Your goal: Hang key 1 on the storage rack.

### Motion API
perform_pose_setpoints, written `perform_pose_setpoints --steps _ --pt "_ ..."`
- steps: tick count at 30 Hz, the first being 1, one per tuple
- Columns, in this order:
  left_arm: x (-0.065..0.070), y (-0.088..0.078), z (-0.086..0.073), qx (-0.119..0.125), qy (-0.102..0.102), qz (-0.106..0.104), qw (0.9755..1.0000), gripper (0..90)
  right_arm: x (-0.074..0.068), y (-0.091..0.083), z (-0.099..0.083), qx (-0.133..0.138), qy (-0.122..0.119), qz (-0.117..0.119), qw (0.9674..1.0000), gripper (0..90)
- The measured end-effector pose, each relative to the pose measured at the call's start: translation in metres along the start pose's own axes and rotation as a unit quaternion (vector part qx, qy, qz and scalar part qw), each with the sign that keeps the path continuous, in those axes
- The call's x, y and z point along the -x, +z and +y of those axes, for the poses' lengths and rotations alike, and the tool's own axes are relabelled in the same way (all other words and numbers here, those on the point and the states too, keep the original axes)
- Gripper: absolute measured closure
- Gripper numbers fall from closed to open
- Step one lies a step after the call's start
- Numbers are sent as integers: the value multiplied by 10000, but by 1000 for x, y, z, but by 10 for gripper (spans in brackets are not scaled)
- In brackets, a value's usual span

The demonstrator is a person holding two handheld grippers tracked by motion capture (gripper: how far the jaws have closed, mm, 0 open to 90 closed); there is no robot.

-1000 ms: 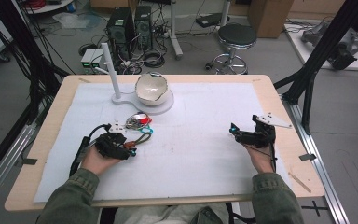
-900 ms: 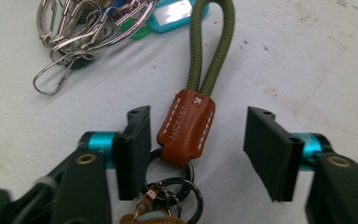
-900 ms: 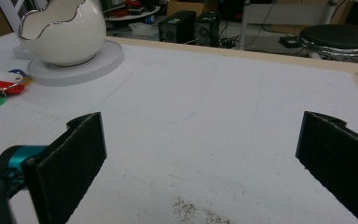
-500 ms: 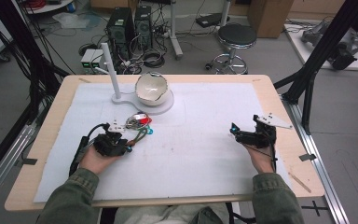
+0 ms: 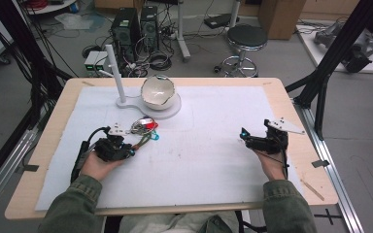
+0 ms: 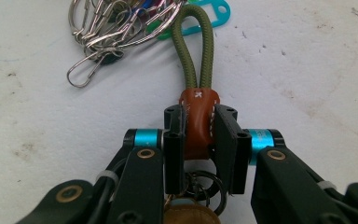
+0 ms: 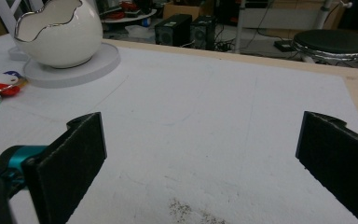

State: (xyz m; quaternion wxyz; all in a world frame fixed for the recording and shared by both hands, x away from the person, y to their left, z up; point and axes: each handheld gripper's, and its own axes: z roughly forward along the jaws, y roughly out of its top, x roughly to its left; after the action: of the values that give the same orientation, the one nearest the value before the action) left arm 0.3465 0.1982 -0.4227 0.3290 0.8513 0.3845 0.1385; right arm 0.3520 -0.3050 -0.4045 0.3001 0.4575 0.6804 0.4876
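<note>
As its jaws have just closed, the left gripper [image 6: 199,140] clamps the keyring's leather tab [image 6: 198,122], ready for lifting; the right gripper [image 7: 200,154] rests agape

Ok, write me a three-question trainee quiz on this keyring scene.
1. What part of the keyring does the left gripper clamp?
2. True or false: the right gripper holds something.
3. The white bowl sits on: A) a round white stand B) a stool C) bare wood.

Key: 1. The brown leather tab below the green cord loop. 2. False; its jaws stand open and empty. 3. A.
</note>
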Motion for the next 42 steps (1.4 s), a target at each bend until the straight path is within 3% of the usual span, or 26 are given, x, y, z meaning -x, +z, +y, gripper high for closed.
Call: perform_pose_setpoints --steps 14,30,42 --pt "0 -13 1 206 -54 -99 9997 749 0 -1 0 -7 32 11 10000 8" --pt "-7 -31 3 486 -196 8 9986 751 0 -1 0 -14 41 44 10000 8" --pt "-13 -53 3 860 -451 131 9952 753 1 -1 0 13 53 52 10000 8"
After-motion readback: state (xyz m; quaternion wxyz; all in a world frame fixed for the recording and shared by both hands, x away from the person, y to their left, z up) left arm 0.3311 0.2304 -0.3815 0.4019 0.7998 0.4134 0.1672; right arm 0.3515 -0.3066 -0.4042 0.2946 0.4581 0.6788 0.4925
